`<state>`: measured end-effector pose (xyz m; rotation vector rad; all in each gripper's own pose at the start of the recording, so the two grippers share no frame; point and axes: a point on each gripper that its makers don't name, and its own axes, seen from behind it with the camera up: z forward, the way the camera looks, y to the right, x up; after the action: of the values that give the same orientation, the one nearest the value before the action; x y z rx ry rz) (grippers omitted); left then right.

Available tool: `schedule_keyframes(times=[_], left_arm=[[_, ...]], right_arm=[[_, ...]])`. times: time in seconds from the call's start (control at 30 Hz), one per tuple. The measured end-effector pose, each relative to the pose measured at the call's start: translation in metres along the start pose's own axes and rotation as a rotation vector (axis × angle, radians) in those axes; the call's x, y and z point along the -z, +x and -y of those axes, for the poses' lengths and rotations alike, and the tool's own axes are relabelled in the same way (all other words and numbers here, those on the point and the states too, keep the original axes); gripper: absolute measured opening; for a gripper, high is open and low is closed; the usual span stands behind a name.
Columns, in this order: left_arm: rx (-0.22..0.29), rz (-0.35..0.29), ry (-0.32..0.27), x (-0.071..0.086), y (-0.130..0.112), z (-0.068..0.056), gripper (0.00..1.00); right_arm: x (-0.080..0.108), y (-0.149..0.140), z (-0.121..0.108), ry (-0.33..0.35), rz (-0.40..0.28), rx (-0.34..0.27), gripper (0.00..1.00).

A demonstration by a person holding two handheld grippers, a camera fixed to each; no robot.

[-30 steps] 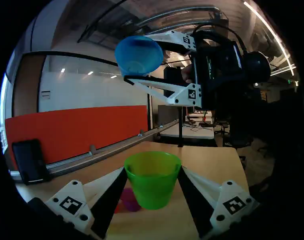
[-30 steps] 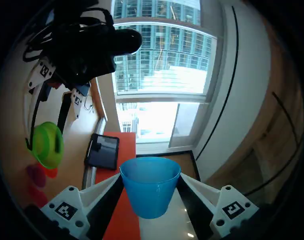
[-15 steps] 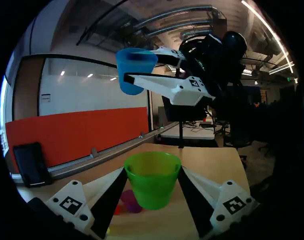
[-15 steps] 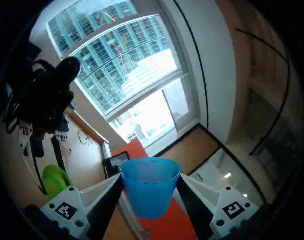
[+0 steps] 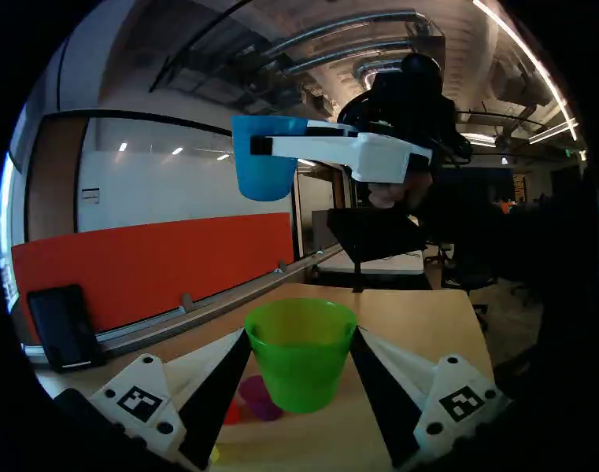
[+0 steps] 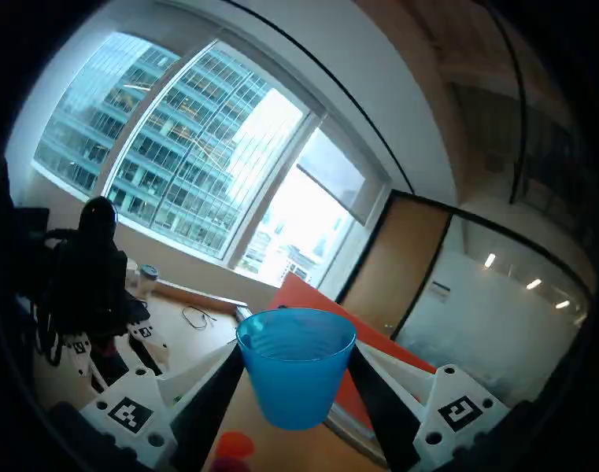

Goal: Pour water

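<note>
While the left claw (image 5: pixel 301 376) is clasping a glossy green cup (image 5: pixel 301 350), upright, low near the desk (image 5: pixel 417 315), the right claw (image 6: pixel 296 381) is pinching a tapered blue cup (image 6: pixel 296 354), upright, higher than the green one.

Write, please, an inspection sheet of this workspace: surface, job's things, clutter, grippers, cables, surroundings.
Surface: wooden table, no spill seen.
Job's things: green cup upright, low near the table; blue cup upright, held higher; no water visible in either.
Clutter: small purple piece and a red one behind the green cup; dark tablet standing by the partition.
Grippers: left gripper shut on the green cup; right gripper shut on the blue cup.
Cables: thin cable lying on the table near the windows.
Surroundings: orange partition, large windows.
</note>
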<state>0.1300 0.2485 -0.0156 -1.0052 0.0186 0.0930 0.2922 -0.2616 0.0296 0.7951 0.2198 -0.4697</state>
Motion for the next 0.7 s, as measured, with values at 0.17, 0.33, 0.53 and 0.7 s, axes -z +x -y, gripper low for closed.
schedule_keyframes(times=[0.17,0.33,0.53,0.7], left_arm=[[-0.001,0.001,0.001,0.000,0.000,0.001,0.86],[-0.003,0.002,0.003,0.000,0.001,0.001,0.86],[-0.003,-0.001,0.004,0.000,0.002,0.001,0.86],[-0.003,-0.001,0.005,0.001,0.001,0.002,0.86]], right_arm=[[0.000,-0.001,0.011,0.033,0.006,-0.138,0.90],[0.000,-0.003,0.017,0.055,0.015,-0.251,0.90],[-0.001,-0.006,0.023,0.090,0.029,-0.390,0.90],[-0.001,-0.003,0.018,0.097,0.012,-0.476,0.90]])
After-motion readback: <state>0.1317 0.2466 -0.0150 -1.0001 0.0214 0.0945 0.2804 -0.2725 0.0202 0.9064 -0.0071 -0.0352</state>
